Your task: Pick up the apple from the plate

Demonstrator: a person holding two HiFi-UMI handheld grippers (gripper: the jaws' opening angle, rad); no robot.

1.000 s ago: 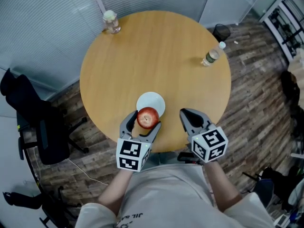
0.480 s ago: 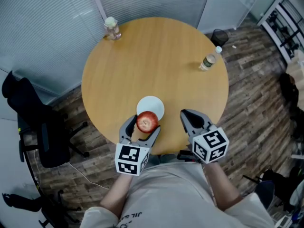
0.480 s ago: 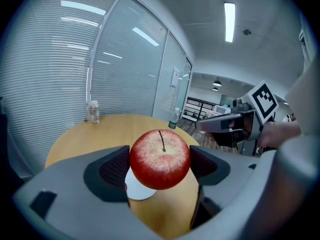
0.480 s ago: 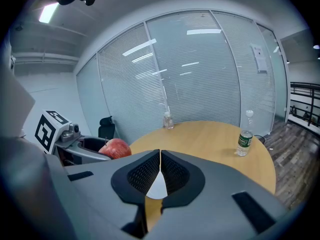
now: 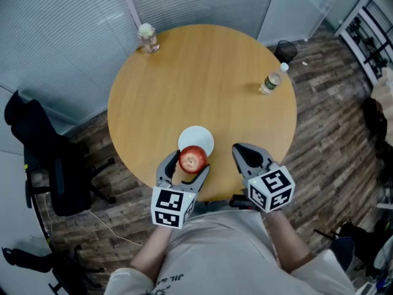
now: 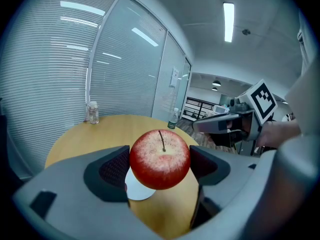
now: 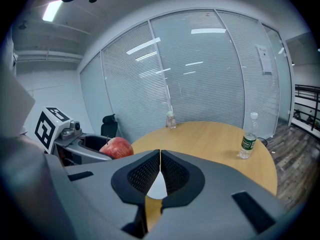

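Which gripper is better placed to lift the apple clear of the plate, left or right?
Left. The left gripper grips the apple above the plate; the right gripper is shut and empty.

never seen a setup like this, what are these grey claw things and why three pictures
A person holds a two-jaw gripper in each hand; the marker cubes are part of them. The head view looks down from a camera on the person's head; the other two come from cameras riding on each gripper. The left gripper is clamped on a red apple, near a small white round plate on the round wooden table. The right gripper is shut and empty. A green-labelled plastic bottle and a small clear container stand farther back.
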